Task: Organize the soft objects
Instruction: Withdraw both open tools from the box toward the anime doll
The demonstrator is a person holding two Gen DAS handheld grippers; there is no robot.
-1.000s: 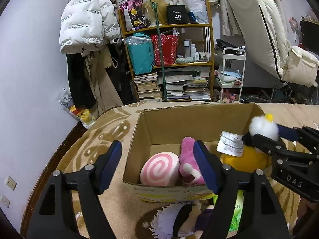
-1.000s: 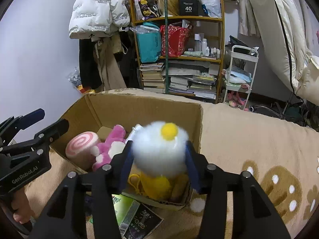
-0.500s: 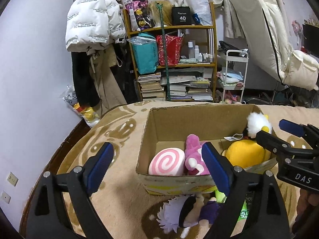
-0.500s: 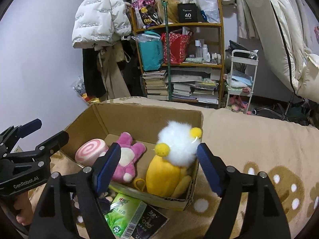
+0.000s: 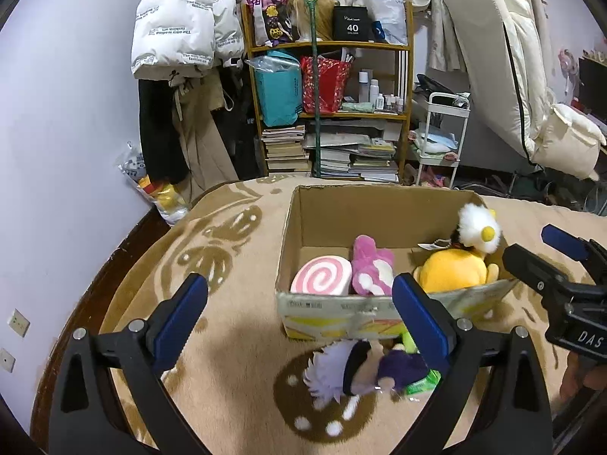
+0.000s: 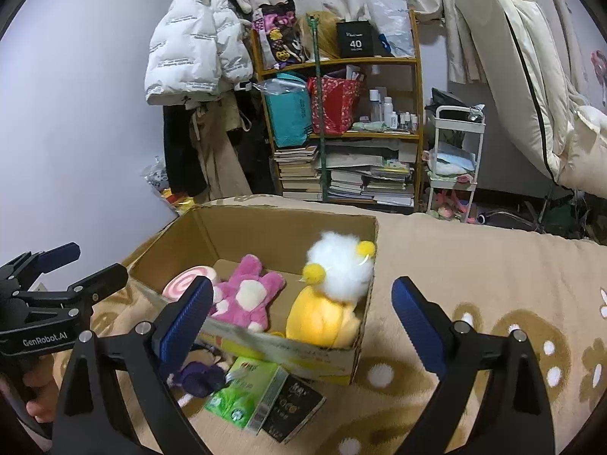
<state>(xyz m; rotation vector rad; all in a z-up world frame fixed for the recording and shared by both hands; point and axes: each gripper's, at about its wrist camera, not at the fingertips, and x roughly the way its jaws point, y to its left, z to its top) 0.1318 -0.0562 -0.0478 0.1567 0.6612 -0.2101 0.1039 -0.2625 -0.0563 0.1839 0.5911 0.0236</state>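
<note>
- White-haired doll (image 5: 343,369): lying on the blanket (image 5: 227,341) just in front of the cardboard box (image 5: 341,307), awaiting boxing; likely light and squashy, best pinched at the torso.
- Left claw (image 5: 299,313), right claw (image 6: 299,316): jaws just opening, now standing spread, nothing between them.
- Green packet (image 6: 250,390): lying beside the doll, crowding it.
- Inside the box: swirl cushion (image 5: 322,276), pink plush (image 6: 246,295), yellow plush (image 6: 326,314).

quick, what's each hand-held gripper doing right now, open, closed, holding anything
Left hand-held gripper: open, empty, jaws just opened wider.
Right hand-held gripper: open, empty, jaws just opened wider.
</note>
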